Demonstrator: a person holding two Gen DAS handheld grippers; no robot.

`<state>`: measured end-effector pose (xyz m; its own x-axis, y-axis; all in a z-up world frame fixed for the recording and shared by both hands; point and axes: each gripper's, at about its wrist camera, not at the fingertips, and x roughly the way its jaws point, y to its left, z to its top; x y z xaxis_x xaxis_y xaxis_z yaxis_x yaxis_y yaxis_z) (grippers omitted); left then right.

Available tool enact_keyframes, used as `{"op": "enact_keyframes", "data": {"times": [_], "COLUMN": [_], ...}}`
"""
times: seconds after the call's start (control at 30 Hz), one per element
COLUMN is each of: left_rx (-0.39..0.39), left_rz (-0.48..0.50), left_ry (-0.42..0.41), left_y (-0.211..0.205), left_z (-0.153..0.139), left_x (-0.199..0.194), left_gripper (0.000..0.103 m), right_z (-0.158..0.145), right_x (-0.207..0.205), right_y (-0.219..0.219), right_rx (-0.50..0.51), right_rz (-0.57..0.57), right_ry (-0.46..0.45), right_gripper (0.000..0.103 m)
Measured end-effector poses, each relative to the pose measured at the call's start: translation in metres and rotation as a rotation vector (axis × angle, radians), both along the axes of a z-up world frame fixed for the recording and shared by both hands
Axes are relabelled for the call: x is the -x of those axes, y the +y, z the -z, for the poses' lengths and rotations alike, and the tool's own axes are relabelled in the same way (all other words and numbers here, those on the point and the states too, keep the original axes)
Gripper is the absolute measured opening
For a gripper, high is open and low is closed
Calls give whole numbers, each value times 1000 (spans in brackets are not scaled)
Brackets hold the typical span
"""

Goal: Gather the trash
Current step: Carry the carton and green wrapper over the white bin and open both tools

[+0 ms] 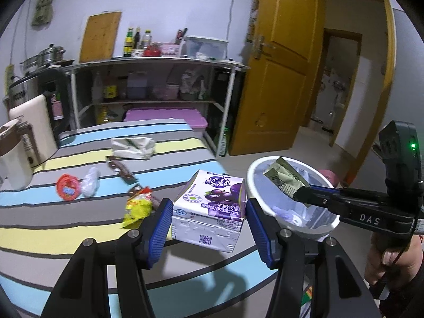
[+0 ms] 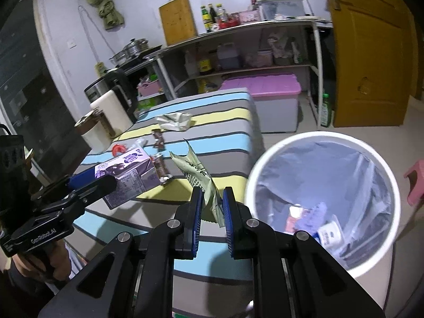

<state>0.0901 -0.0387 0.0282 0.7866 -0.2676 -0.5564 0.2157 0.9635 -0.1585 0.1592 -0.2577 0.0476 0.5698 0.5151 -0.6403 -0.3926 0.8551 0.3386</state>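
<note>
My left gripper is shut on a purple and white milk drink carton, held just above the striped table; the carton also shows in the right wrist view. My right gripper is shut on a green snack wrapper, which also shows in the left wrist view over the bin. The white trash bin with a clear liner stands right of the table and holds a few pieces of trash. It also shows in the left wrist view.
On the striped table lie a yellow snack bag, a red lid, a clear plastic wad, a brown bar wrapper and a crumpled white wrapper. A kettle stands at left. Shelves and a door are behind.
</note>
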Motion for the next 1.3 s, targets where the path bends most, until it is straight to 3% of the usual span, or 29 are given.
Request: {"op": "enact_keyframes", "data": {"times": [0.53, 1.3], "left_rx": [-5, -21], "left_rz": [132, 278], "left_ry": [7, 70], "left_y": [-63, -132], "left_z": [3, 34], "left_x": [-24, -69], "left_gripper": [57, 57], "right_z": [14, 49], "right_x": [-1, -16], "right_y": [-63, -107], "right_rx": [4, 37], "right_rz": [145, 258], "right_ry": [35, 126], "right_gripper": [17, 17]}}
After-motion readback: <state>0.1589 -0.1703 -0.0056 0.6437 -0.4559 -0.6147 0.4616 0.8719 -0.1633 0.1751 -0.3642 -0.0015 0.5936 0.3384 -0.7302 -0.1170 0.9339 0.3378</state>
